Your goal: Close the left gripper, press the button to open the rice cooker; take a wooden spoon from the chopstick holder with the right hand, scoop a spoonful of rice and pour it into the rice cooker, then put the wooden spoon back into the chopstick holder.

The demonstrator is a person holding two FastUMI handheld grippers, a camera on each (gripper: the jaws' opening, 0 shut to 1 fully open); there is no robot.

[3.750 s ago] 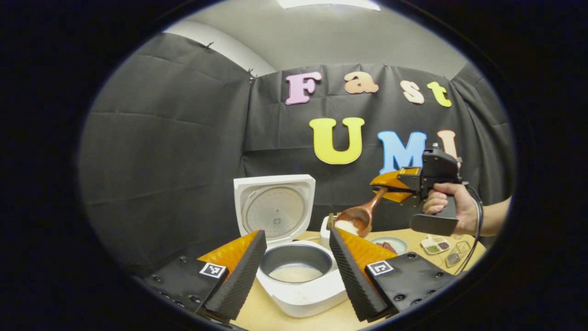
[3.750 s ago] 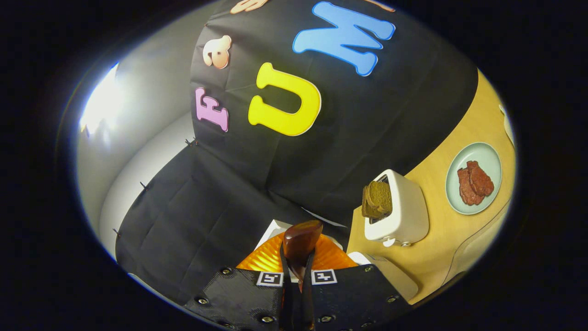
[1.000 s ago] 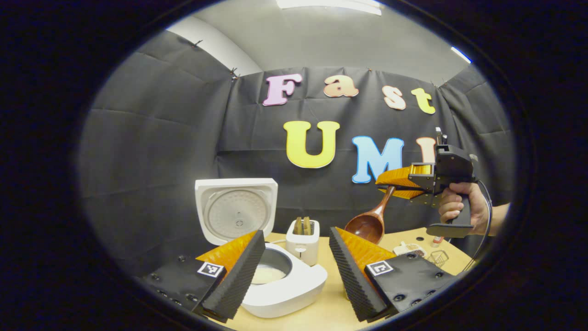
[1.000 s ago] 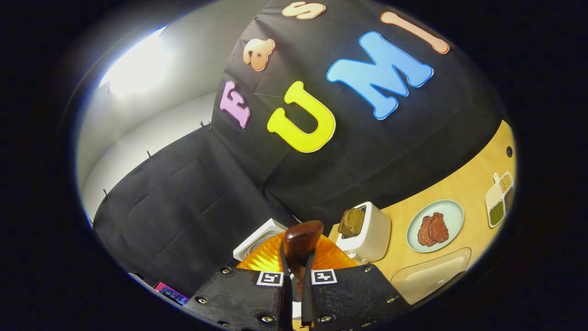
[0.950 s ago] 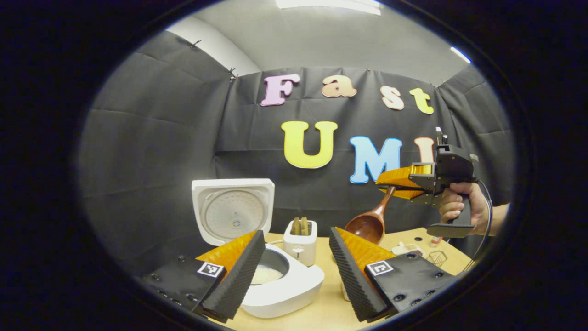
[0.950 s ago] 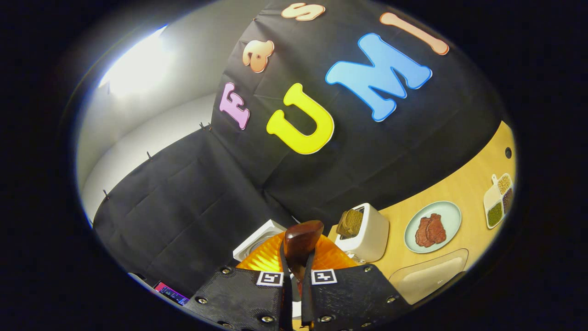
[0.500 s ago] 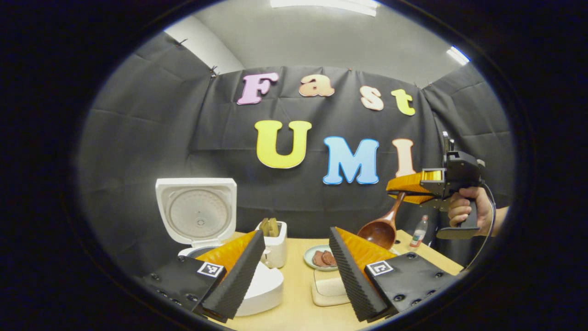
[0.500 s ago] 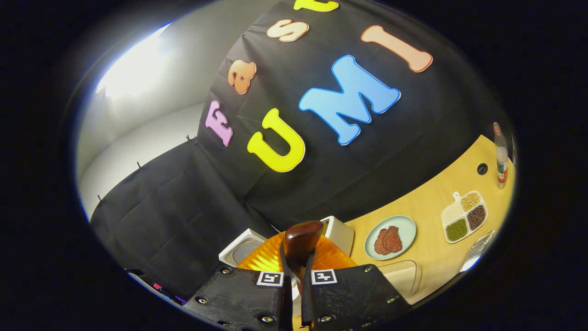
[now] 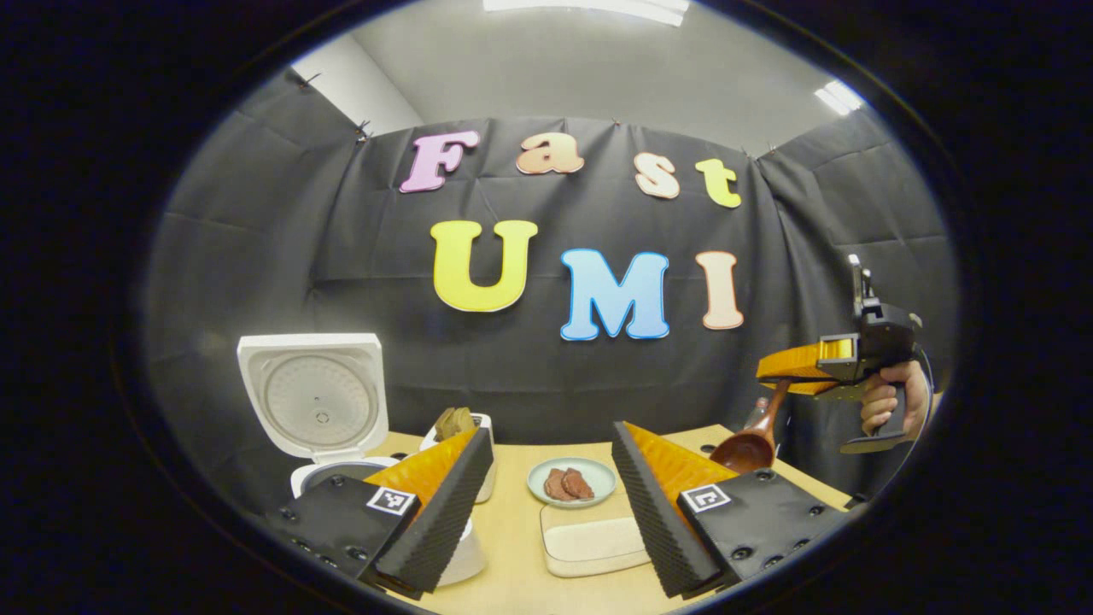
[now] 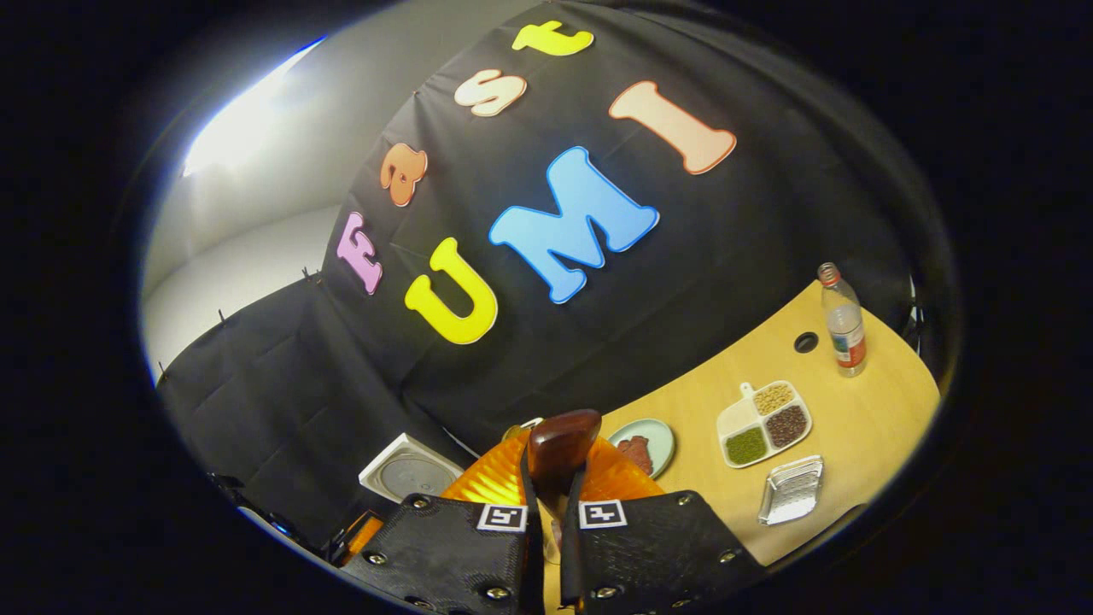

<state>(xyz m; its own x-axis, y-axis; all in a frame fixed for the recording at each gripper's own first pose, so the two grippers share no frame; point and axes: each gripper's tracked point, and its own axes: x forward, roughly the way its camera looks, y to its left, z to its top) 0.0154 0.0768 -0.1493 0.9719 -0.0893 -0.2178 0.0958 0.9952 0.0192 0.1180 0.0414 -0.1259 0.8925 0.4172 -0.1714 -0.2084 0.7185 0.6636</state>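
Right gripper (image 10: 551, 504) clamped on the spoon (image 9: 751, 436), bowl hanging low over the table's (image 9: 521, 547) far-right edge; left gripper (image 9: 551, 504) spread wide, cooker (image 9: 312, 401) lid-up to its left, probably clear of it.

The wooden spoon (image 9: 751, 440), loaded with rice 3.8 s ago, is now empty. The right tool (image 9: 790, 369) has carried it rightward, away from the open rice cooker (image 9: 318, 408), which now sits far left in the left gripper view.
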